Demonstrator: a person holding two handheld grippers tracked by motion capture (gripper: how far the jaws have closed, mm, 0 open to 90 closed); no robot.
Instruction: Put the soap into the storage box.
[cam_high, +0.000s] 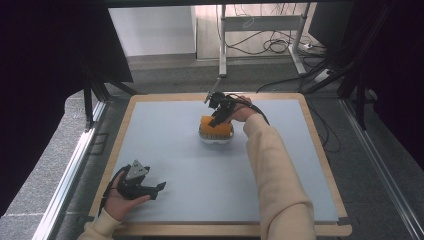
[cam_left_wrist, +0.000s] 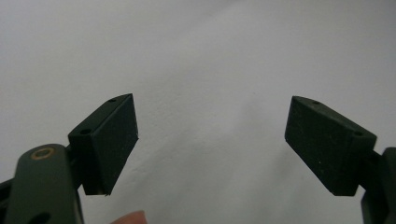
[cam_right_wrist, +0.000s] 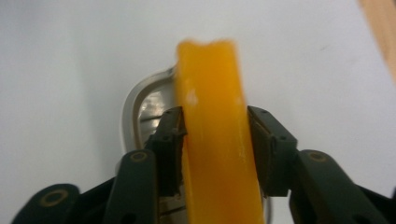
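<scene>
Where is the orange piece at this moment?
The orange piece sits above the white container, mid-table toward the far edge in the high view, clamped by the right gripper.

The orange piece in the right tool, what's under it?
A pale rimmed dish with a shiny inside sits beneath the orange piece gripped by the right tool. The piece covers most of it.
</scene>
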